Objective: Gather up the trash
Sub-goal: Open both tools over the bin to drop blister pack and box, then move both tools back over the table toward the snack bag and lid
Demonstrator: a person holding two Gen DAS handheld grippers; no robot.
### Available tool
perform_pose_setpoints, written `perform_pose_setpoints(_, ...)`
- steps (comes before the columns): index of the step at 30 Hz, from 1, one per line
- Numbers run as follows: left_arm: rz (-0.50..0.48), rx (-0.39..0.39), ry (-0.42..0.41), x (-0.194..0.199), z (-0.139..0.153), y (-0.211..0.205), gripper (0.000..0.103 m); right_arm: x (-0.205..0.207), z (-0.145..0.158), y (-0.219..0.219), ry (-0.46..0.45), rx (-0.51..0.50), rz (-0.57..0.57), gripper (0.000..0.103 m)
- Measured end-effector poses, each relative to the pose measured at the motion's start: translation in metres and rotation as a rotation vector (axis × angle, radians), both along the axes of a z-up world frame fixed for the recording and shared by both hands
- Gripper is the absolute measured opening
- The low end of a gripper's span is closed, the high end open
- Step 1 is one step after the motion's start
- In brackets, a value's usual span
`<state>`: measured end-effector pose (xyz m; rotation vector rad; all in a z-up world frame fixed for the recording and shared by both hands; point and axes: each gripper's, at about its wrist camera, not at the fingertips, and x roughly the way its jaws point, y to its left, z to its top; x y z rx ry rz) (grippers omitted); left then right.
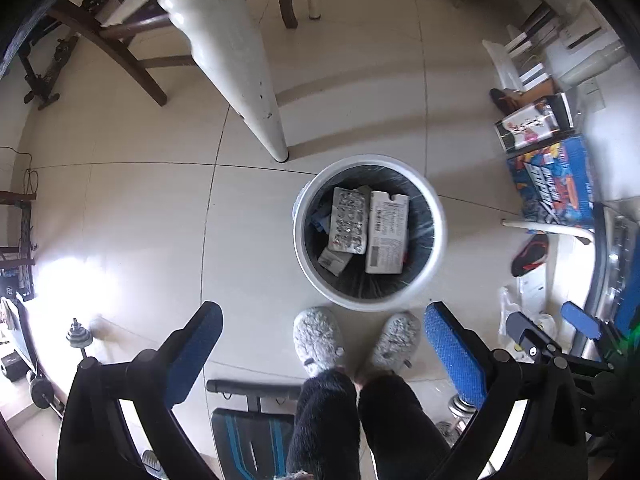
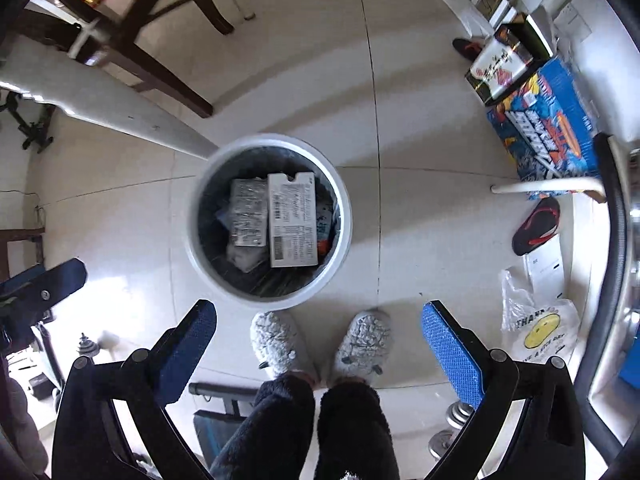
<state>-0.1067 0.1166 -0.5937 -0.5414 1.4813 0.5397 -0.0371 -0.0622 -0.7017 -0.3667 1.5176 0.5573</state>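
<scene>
Both grippers point straight down at the floor. The left gripper (image 1: 322,334) stands wide apart with nothing between its blue pads (image 1: 454,354), and the right gripper (image 2: 318,332) is likewise spread and empty.

Just past the fingertips are the person's grey slippers (image 1: 316,338), toes close to the bin (image 1: 434,258). The bin is white with a dark liner and stands on the pale tiled floor (image 1: 140,220). Inside it lie a white box (image 1: 387,233) with printed text, a silver blister pack (image 1: 349,221) beside it and touching it, and a smaller carton (image 1: 334,262) partly under them; something blue and something orange show at the edges in the right wrist view, too hidden to name.

Beyond the bin a white table leg (image 1: 240,72) slants down to the floor, with dark chair legs (image 1: 132,60) behind it. Off to the side are a blue printed box (image 2: 548,120), a black and red slipper (image 2: 536,226) and a plastic bag (image 2: 540,328) with a smiley face.
</scene>
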Motion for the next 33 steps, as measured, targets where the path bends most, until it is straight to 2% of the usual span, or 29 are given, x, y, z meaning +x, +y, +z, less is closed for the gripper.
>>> perform_pose_setpoints(10, 0.007, -0.001, -0.037, -0.025, 0.118, -0.025, 0.103, -0.025, 0.142, -0.023, -0.037, 0.035, 0.009, 0.103)
perform_pose_setpoints(21, -0.041, 0.009, -0.13, -0.037, 0.24, -0.029, 0.103, -0.045, 0.31, -0.035, -0.086, 0.102, -0.013, 0.103)
perform_pose_setpoints(27, -0.075, 0.096, -0.226, -0.008, 0.305, -0.014, 0.103, -0.036, 0.388, -0.034, -0.112, 0.191, -0.093, 0.103)
perform_pose_setpoints(31, -0.092, 0.148, -0.289, 0.036, 0.341, 0.001, 0.103, -0.007, 0.427, -0.029, -0.143, 0.25, -0.161, 0.103)
perform_pose_setpoints(33, -0.104, 0.173, -0.312, 0.07, 0.356, 0.007, 0.103, 0.015, 0.442, -0.026, -0.155, 0.275, -0.19, 0.103)
